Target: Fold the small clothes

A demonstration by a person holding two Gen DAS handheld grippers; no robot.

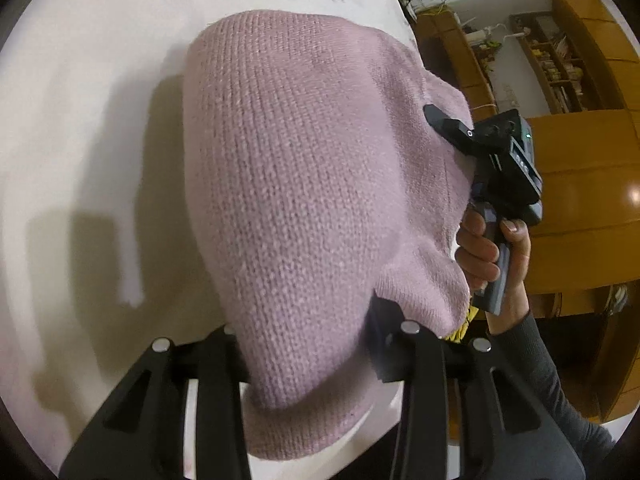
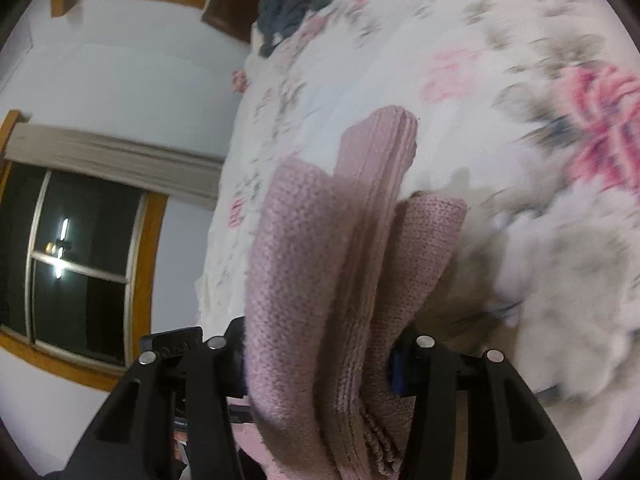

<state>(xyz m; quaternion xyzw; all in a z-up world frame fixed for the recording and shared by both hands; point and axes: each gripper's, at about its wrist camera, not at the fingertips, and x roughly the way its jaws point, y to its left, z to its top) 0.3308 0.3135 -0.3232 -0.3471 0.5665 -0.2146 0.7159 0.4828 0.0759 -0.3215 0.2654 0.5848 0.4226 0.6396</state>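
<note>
We hold a pink knit sweater [image 1: 304,184] between both grippers, lifted over the flowered bedspread [image 2: 460,60]. Our left gripper [image 1: 312,344] is clamped on one edge, the cloth bulging out between its fingers. Our right gripper [image 2: 320,356] is clamped on a bunch of several folded layers, which stick straight out ahead of it. From the left wrist view the right gripper [image 1: 496,160] sits at the far edge, so the sweater's long axis runs from one gripper to the other. We judge neither hand is nearer; both must lower together onto the bed.
</note>
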